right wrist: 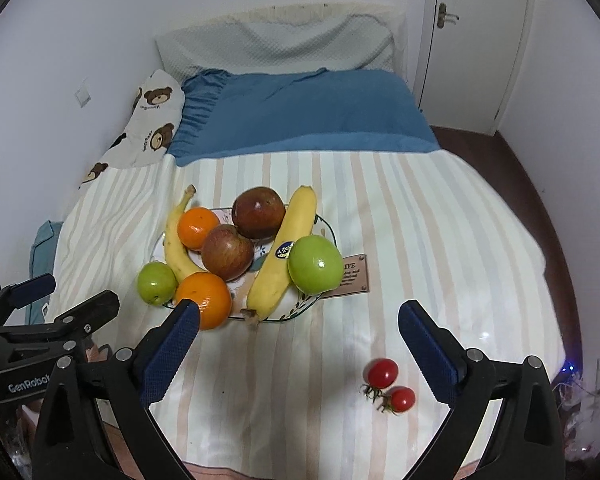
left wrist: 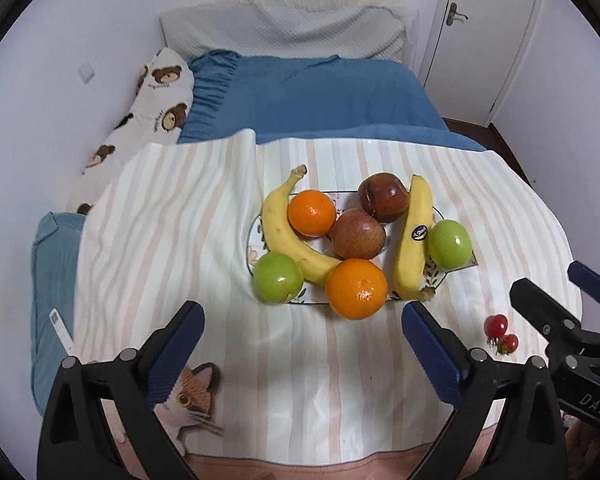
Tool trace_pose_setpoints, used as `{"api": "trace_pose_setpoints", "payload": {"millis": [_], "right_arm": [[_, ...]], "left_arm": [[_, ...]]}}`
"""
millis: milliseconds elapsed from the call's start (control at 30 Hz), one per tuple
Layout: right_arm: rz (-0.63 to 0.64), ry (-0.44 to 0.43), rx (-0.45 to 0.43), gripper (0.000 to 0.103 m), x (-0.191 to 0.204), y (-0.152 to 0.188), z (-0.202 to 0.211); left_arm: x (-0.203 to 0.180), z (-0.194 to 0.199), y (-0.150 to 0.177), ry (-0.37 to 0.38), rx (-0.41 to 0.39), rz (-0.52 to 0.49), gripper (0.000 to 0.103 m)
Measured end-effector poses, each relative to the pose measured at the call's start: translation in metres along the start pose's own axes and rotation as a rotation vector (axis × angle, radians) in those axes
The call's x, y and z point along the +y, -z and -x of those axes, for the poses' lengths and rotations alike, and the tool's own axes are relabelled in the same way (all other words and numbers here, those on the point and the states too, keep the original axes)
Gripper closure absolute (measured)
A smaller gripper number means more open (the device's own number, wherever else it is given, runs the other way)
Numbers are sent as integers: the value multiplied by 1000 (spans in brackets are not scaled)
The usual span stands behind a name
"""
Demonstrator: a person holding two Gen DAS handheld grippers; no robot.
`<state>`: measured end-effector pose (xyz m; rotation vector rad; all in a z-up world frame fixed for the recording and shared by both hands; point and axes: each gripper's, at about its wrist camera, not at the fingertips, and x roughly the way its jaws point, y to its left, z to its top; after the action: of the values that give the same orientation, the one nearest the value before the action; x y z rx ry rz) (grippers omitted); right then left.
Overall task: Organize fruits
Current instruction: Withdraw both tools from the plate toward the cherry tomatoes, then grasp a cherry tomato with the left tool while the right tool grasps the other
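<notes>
A white oval plate with a leaf pattern [right wrist: 327,229] sits on the striped white cloth [right wrist: 420,240] spread over the bed, heaped with 2 yellow bananas [left wrist: 284,232], 2 oranges [left wrist: 357,289], 2 red apples [left wrist: 358,234] and 2 green apples [left wrist: 449,244]; the green ones seem to rest at the rim. 2 small red cherry tomatoes [right wrist: 383,373] lie apart on the cloth, nearer the right gripper [right wrist: 299,338]. Both it and the left gripper [left wrist: 302,338] hover with jaws spread wide, holding nothing. A blue blanket [left wrist: 324,92] lies beyond.
</notes>
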<state>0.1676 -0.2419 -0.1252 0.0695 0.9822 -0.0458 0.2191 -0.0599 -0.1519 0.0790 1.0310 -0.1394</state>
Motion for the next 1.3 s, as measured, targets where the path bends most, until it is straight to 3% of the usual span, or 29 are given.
{"api": "trace_pose_setpoints", "payload": {"millis": [500,800,967,1133,1200,1300], "right_arm": [[9,12,-177,2,9,24,124],[-7,-37,-207,2,6,31,158],[-61,-71,-159,2,-16,31,143],[-153,-72,-79,2,-64,31,93],[-177,-69,-19,7,-83,32,60],[-188,-55,58,23,-100,35,17]], "left_arm": [[-1,90,27,-13,-112,-1,2],[-6,114,33,-5,-137,24,2],[-12,101,35,-13,-109,26,2],[-36,55,40,-42,-19,-4,2],[-49,31,44,-59,23,-28,2],[-69,-7,49,-85,96,-60,2]]}}
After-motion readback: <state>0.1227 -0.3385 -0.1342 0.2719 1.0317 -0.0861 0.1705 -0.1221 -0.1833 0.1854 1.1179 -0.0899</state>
